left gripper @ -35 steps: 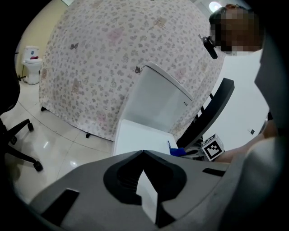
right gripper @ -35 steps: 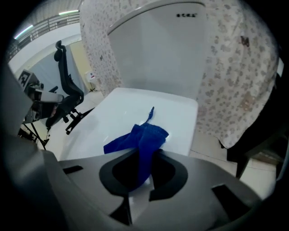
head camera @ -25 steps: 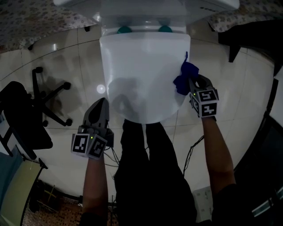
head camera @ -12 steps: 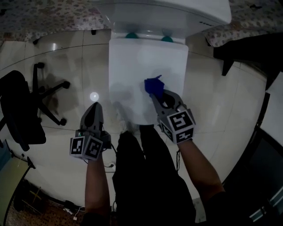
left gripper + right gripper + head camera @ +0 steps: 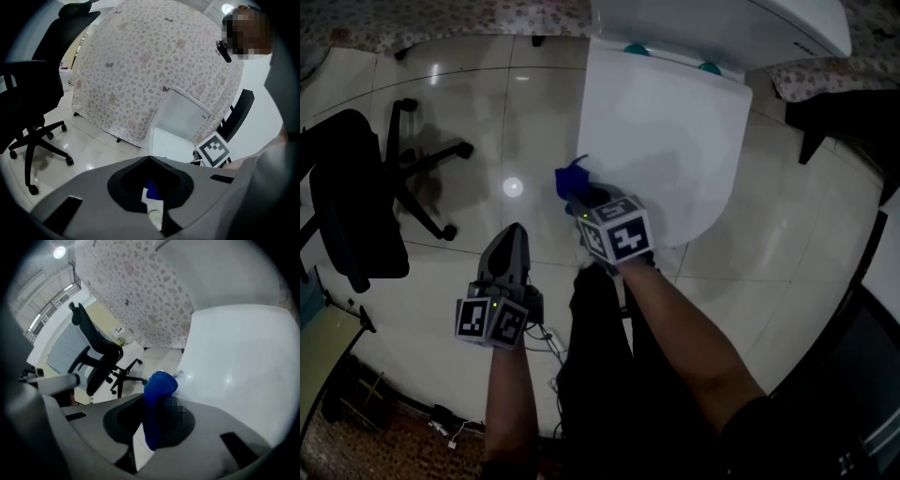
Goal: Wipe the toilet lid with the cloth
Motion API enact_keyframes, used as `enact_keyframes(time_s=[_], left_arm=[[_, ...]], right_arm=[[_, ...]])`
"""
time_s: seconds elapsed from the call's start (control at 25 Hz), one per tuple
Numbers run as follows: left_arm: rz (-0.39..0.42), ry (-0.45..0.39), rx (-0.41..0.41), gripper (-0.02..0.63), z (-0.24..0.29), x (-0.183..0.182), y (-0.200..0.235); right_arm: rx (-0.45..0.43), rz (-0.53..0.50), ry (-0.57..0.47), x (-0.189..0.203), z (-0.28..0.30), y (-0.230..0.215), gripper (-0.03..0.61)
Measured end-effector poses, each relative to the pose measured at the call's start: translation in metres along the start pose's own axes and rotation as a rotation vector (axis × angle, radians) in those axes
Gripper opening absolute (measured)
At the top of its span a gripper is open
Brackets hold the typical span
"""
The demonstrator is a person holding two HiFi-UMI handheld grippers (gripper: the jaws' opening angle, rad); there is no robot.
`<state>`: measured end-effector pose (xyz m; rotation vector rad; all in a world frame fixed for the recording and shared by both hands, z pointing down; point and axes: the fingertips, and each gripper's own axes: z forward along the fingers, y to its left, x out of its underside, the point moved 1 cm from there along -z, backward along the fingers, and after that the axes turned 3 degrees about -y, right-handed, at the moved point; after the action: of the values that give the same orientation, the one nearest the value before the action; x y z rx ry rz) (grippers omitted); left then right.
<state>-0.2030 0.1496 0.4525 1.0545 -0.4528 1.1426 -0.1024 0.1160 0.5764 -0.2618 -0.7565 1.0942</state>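
Blue crumpled cloth (image 5: 572, 177): pinched in the right gripper (image 5: 581, 199), bunched up past its tips, right at the left edge of the white plastic toilet lid (image 5: 670, 141).
Right gripper: clamped on the cloth.
Left gripper (image 5: 512, 236): jaws pressed together, nothing in them, over the glossy tile floor (image 5: 469, 112).
Right gripper view only: cloth running down between the jaws.
Left gripper view only: the big floral fabric cover (image 5: 140, 70) – head view catches just a strip of it.
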Motion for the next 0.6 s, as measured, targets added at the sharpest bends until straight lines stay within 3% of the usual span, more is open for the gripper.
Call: enact_keyframes(time_s=[0.12, 0.6], left_arm=[[-0.014, 0.007, 0.004, -0.008, 0.0, 0.01, 0.003], [-0.002, 0.057, 0.103, -0.008, 0.038, 0.024, -0.044]], right_arm=[[0.058, -0.058, 0.093, 0.029, 0.0, -0.024, 0.052], [0.159, -0.142, 0.094, 0.069, -0.085, -0.104, 0.054]])
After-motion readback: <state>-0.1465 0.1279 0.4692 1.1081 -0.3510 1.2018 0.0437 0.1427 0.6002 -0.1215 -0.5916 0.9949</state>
